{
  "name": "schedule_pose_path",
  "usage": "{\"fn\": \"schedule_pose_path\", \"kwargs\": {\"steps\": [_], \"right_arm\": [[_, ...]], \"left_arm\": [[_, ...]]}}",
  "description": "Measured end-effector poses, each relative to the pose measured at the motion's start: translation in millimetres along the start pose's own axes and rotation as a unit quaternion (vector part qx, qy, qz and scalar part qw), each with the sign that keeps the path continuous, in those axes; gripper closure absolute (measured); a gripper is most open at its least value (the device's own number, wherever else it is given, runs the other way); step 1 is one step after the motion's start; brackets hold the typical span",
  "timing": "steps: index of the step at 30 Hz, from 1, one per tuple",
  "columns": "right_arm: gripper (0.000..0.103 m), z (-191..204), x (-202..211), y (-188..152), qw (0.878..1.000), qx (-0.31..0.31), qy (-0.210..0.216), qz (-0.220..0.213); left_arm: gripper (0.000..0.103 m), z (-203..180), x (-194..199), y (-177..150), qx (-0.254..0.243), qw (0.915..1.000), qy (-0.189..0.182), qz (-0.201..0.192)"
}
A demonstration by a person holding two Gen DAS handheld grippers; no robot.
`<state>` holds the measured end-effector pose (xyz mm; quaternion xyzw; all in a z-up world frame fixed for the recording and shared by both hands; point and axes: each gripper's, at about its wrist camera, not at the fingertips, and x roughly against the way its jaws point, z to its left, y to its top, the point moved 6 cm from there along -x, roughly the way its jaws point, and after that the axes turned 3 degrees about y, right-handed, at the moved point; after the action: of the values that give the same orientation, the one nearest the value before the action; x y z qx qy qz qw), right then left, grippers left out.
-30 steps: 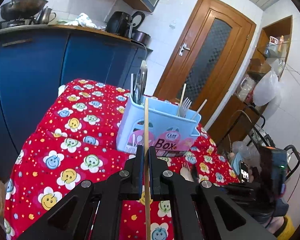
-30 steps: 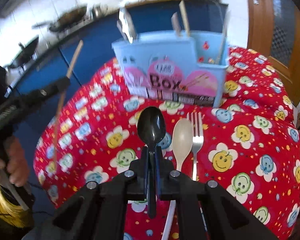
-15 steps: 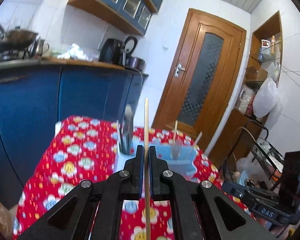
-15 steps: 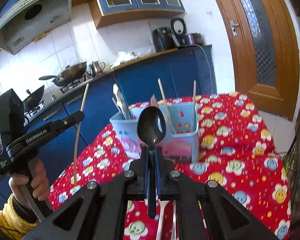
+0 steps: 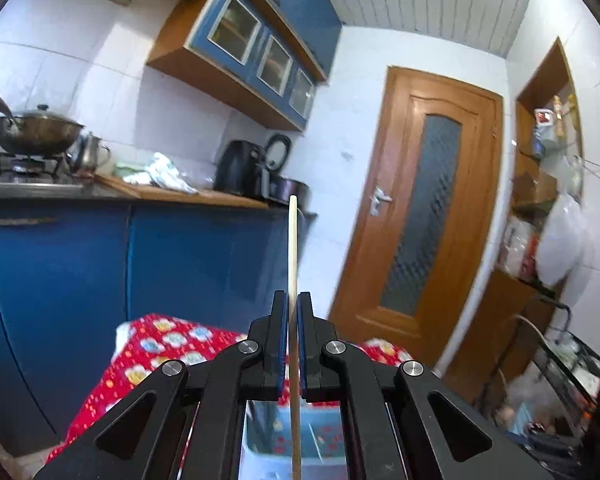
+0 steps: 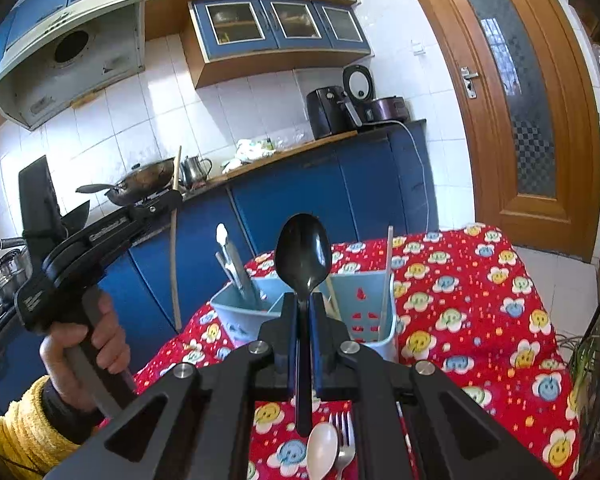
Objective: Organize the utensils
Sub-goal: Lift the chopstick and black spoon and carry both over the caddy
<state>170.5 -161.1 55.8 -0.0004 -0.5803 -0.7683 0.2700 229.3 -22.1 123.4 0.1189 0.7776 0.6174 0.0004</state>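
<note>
Left gripper: jaws clamped on 1 wooden chopstick, held upright, stick running above and below the pads. From the right wrist view it sits left of the table, in a hand with a yellow sleeve.

Right gripper: jaws closed on the handle of a black spoon, bowl up.

Light blue utensil caddy stands on the red smiley-flower tablecloth, with tongs and sticks already inside. White spoon and metal fork lie on the cloth side by side, near the right gripper.
</note>
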Motion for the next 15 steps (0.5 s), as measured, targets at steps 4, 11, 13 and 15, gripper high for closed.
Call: {"fn": "schedule_pose_path", "kwargs": {"steps": [4,11,13,15], "right_arm": [[0.095,-6,-5,6,1.000,0.001,-0.004,-0.011],[0.095,-21,-23,15,1.000,-0.011,0.002,-0.025],[0.095,-24,-29,17,0.999,-0.014,0.005,-0.030],[0.095,-27,-36,20,0.999,-0.013,0.007,-0.039]], "left_arm": [[0.099,7,-13,2,0.008,0.9994,0.026,-0.020],[0.099,18,-33,-9,0.016,0.9975,0.059,-0.037],[0.099,19,-37,-15,0.012,0.9971,0.064,-0.038],[0.099,19,-40,-21,0.009,0.9971,0.067,-0.037]]}}
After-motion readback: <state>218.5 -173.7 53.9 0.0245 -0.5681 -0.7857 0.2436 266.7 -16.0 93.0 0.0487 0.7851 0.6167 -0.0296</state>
